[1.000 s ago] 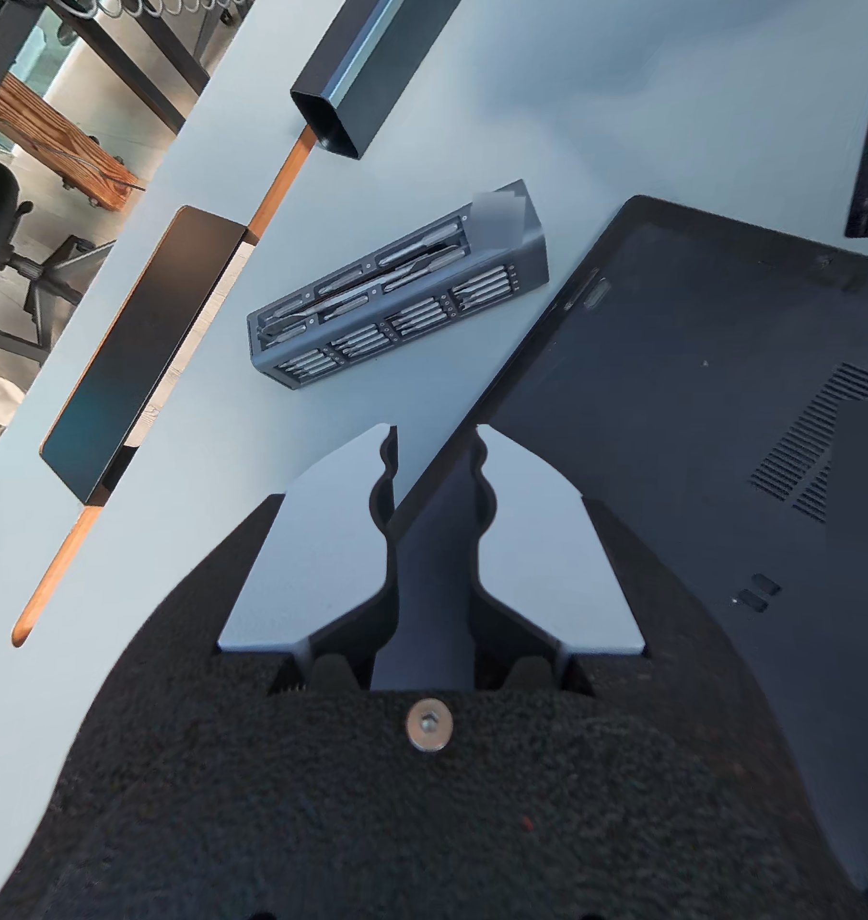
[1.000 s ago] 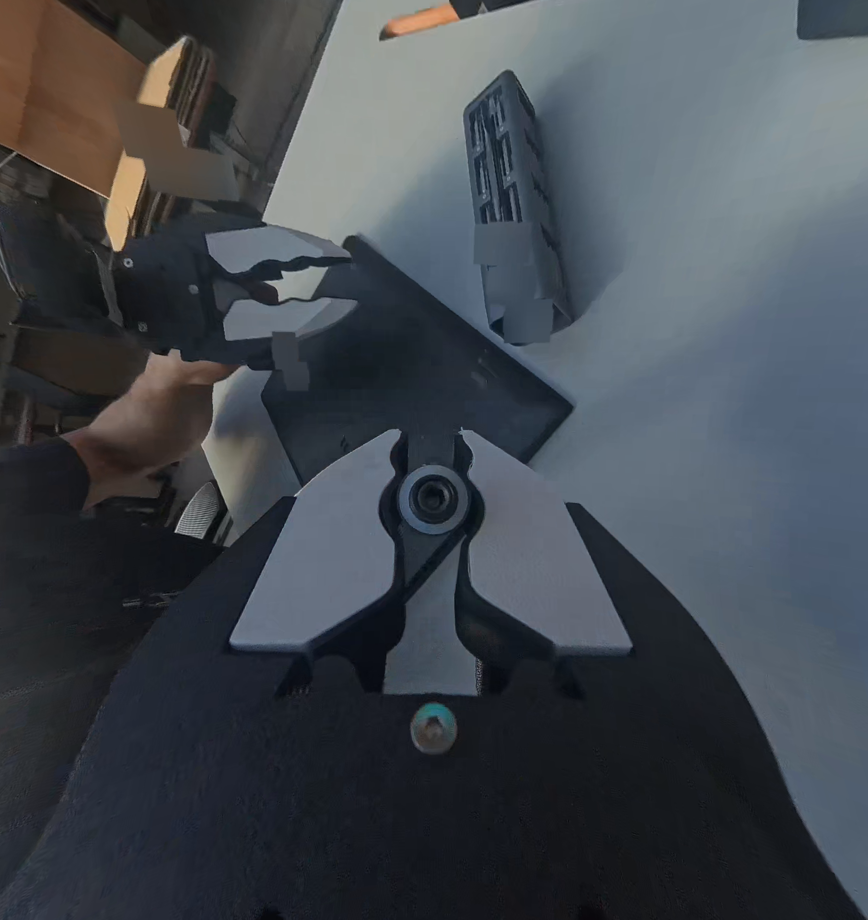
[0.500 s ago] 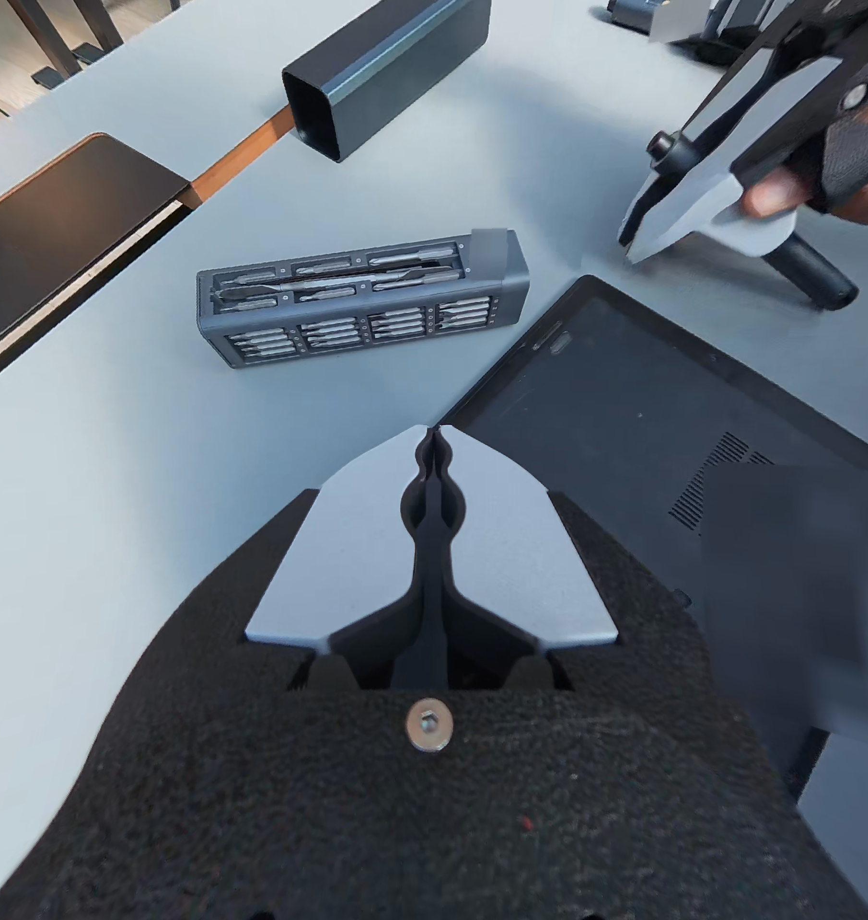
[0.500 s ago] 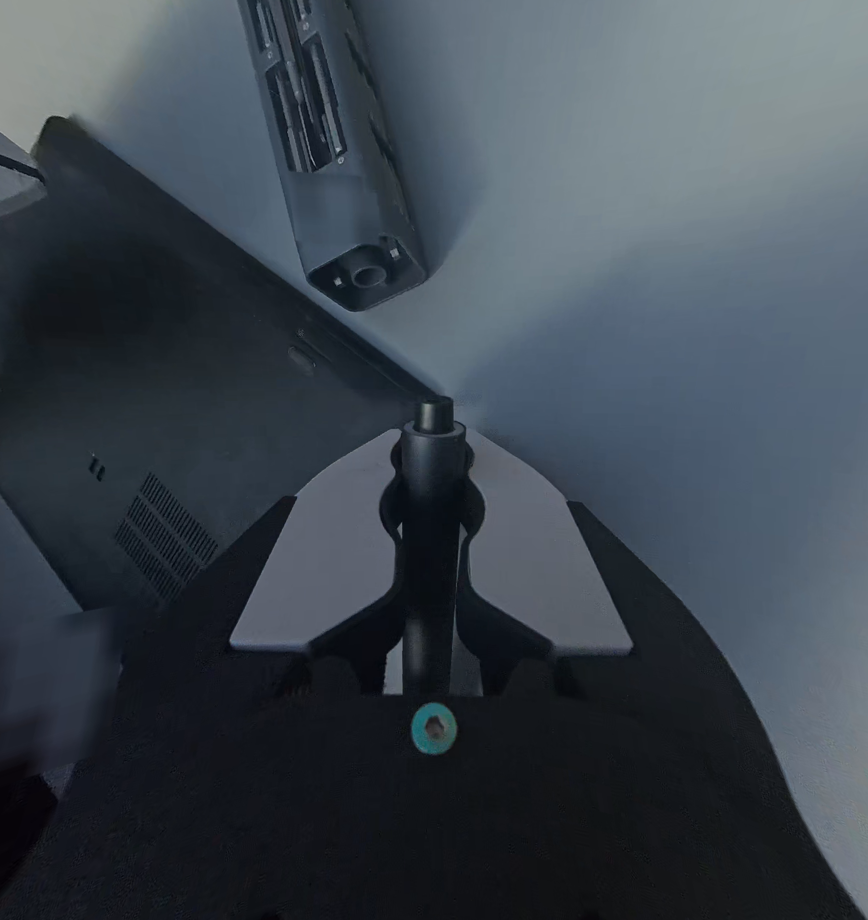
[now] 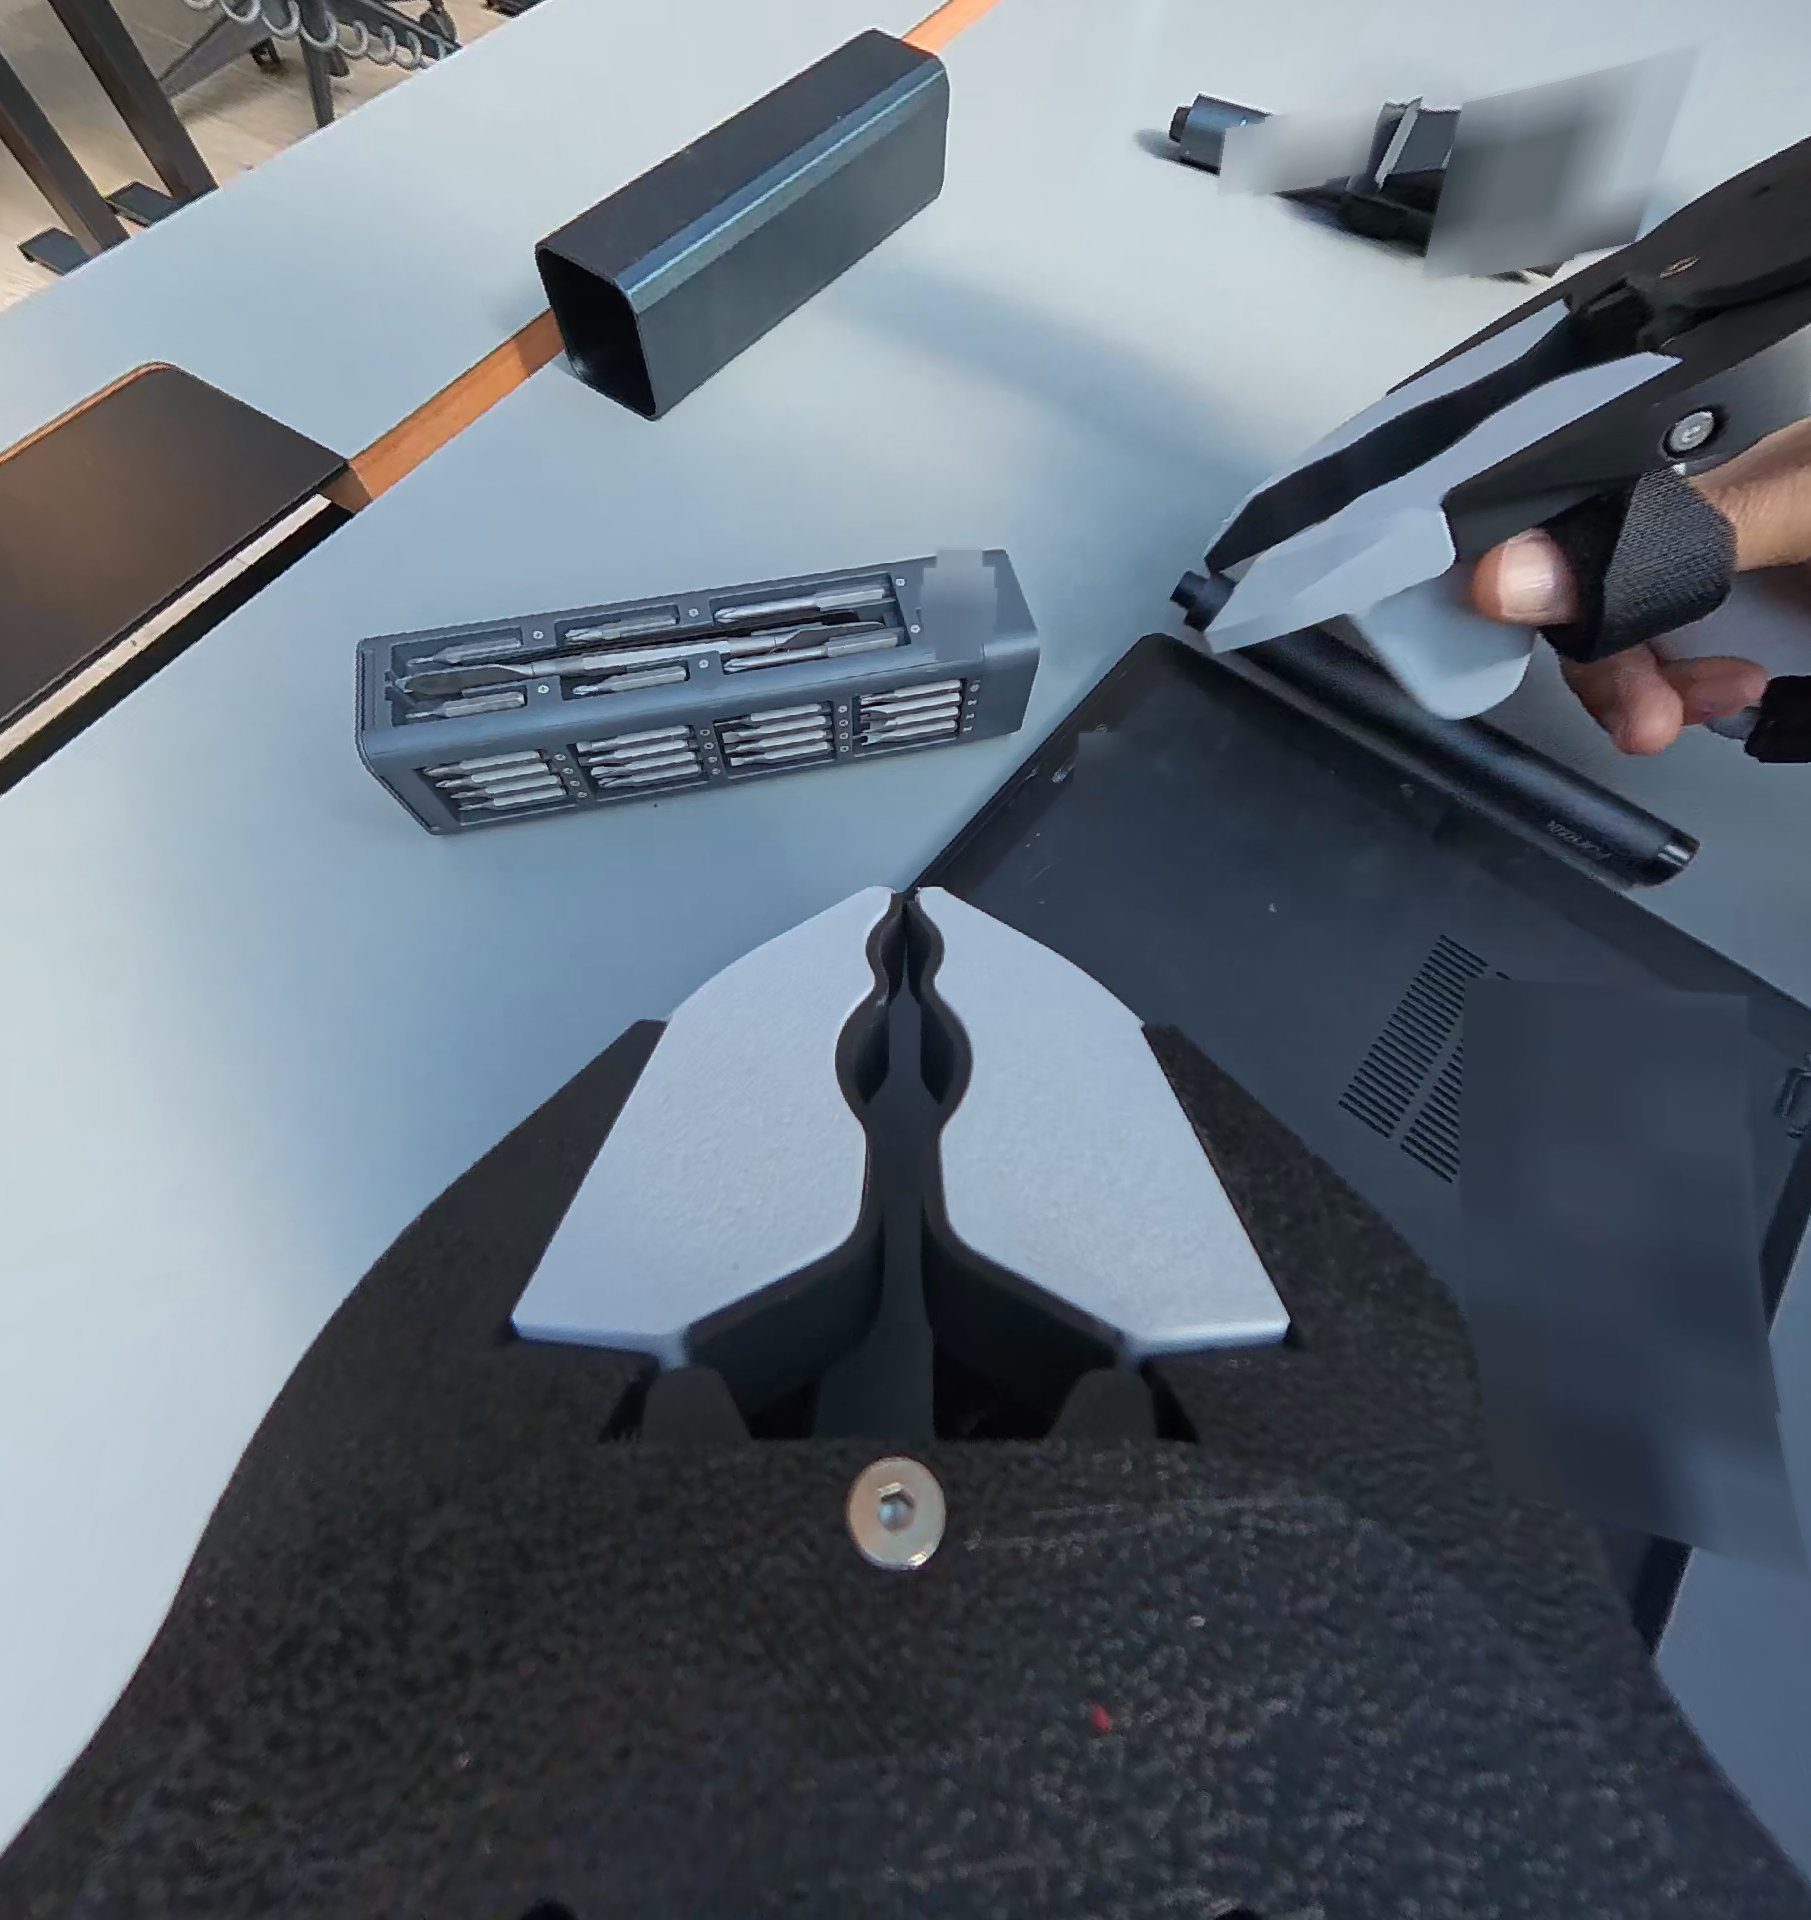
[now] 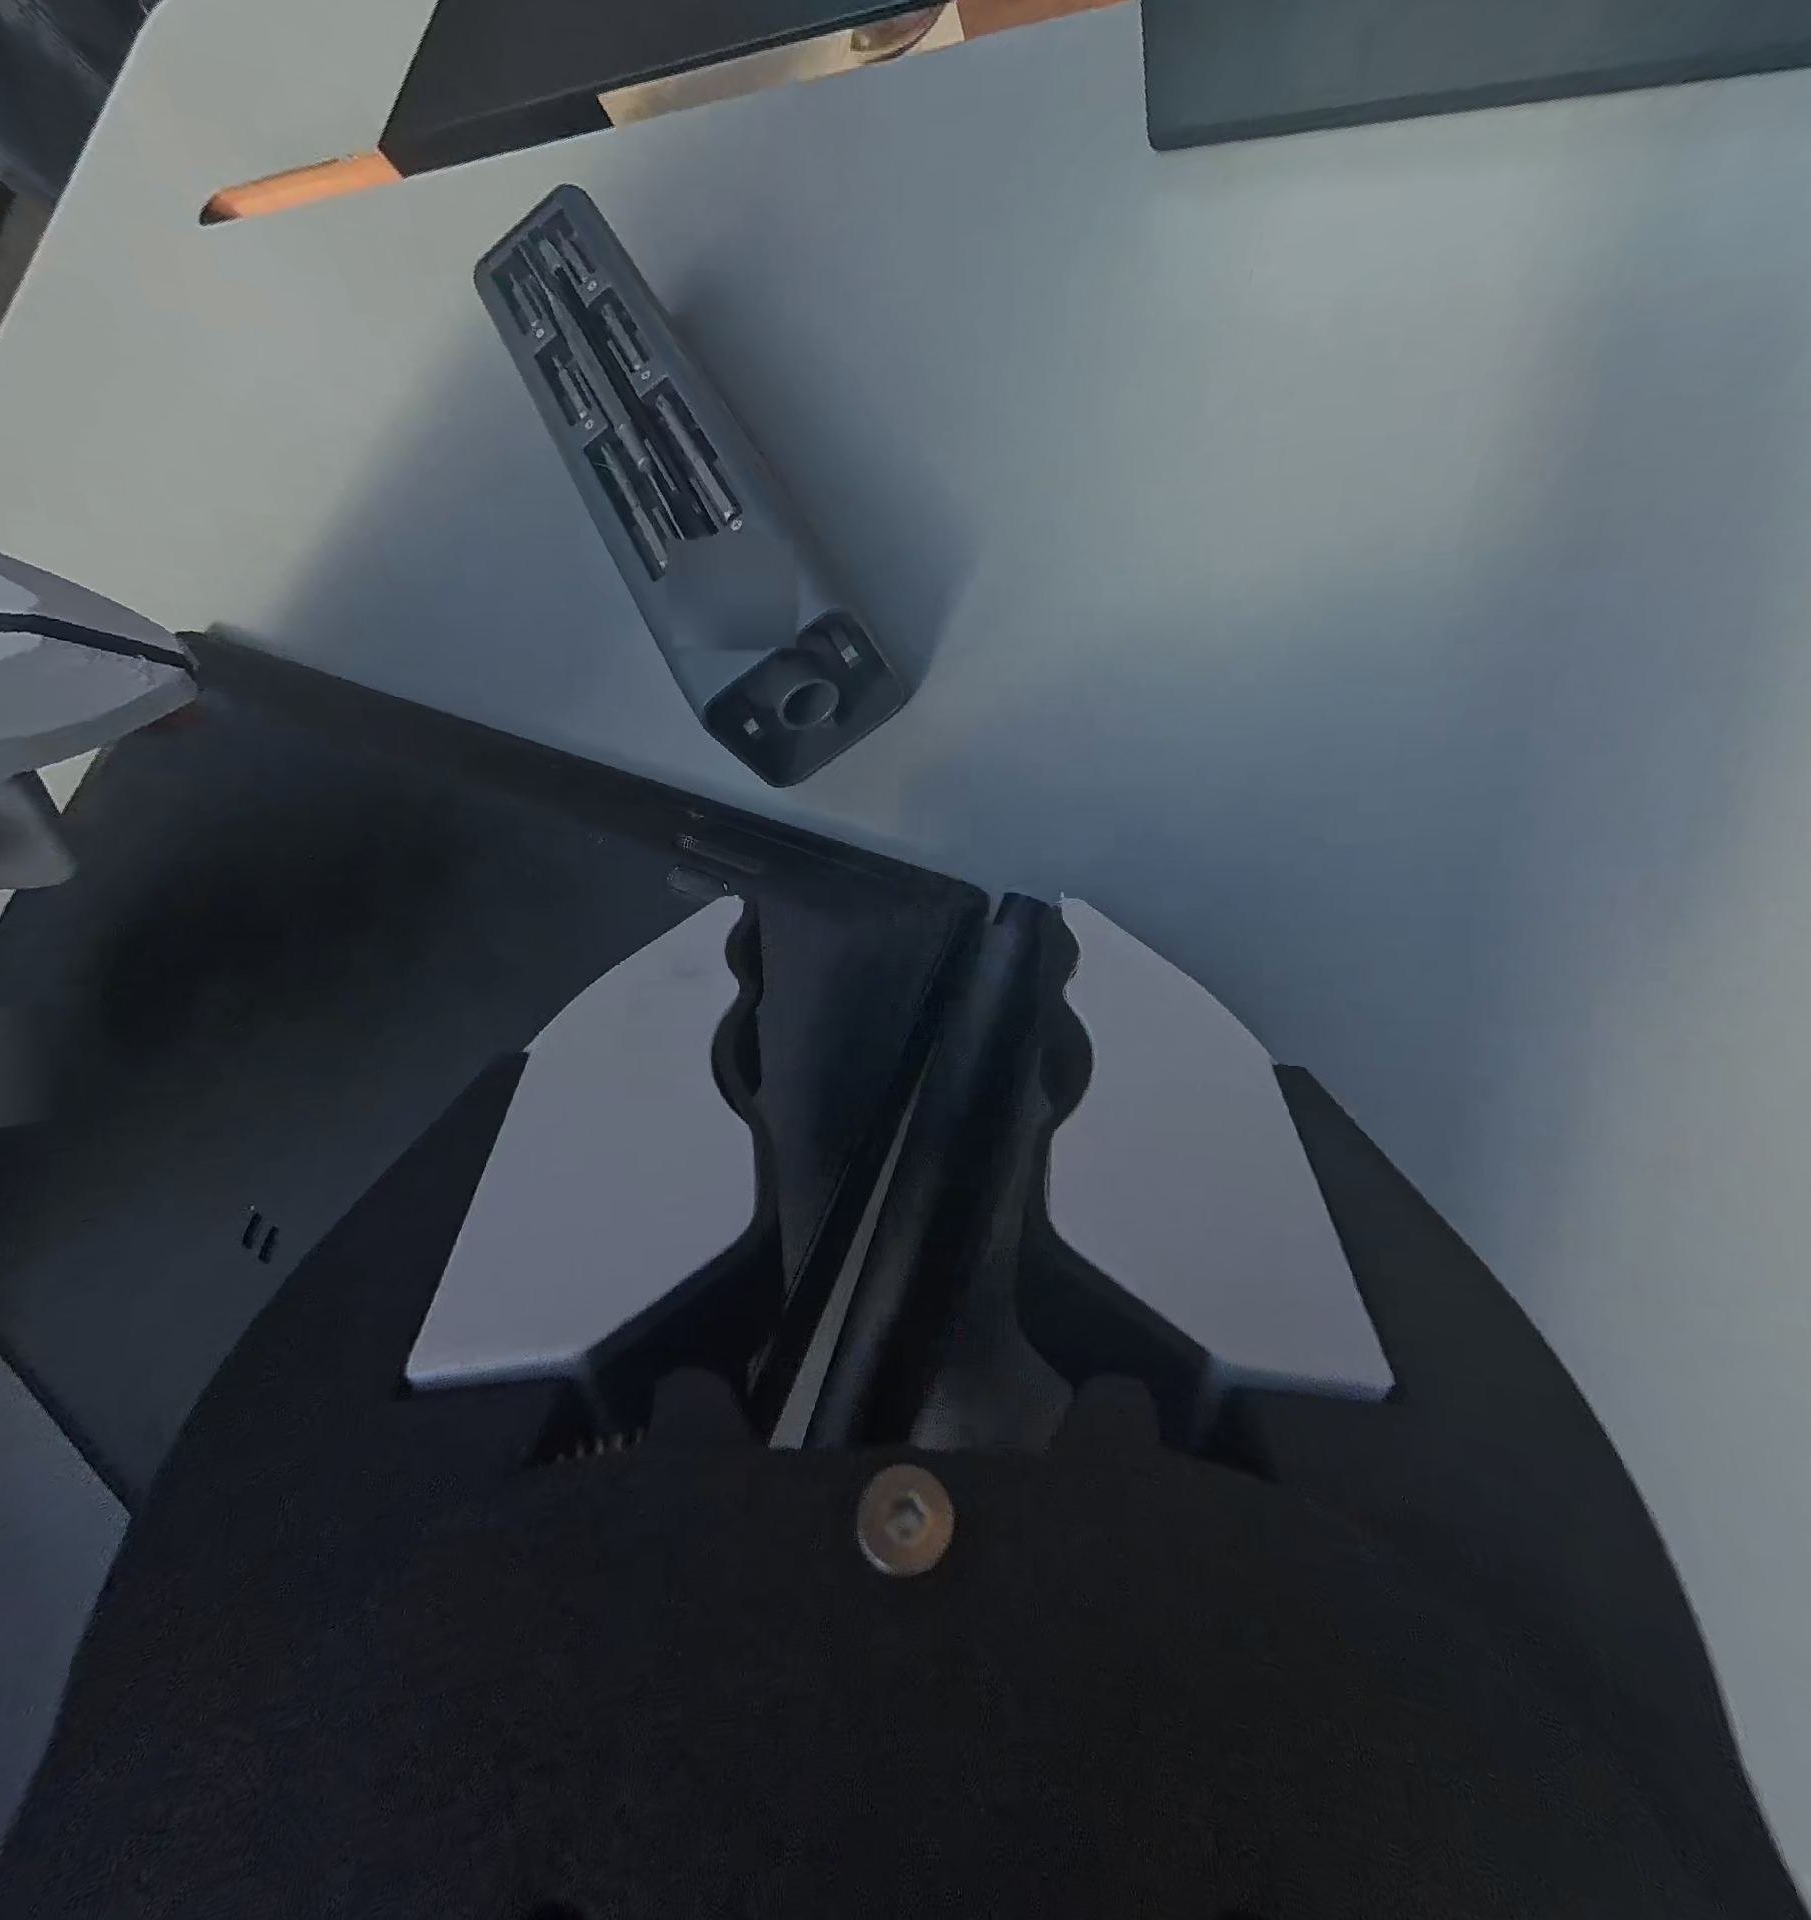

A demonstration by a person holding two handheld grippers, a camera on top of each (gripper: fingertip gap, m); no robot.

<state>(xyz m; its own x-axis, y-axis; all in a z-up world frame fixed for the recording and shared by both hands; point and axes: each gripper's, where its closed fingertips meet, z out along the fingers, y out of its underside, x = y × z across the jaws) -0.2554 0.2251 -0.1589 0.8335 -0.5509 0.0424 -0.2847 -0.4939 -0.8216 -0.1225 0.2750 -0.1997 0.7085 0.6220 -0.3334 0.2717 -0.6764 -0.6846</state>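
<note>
Left gripper clenched, empty, at laptop base corner. Right gripper spread, astride black screwdriver handle; left view alone shows its full length. Bit case far.

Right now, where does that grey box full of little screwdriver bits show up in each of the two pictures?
Left wrist view: the grey bit case lies left of centre in the upper half, lengthwise across the picture, beyond the left gripper.
Right wrist view: the case sits upper left of centre, running diagonally, its round-holed end nearest.
Shared landmark: the black laptop base, one corner close to the case.
</note>
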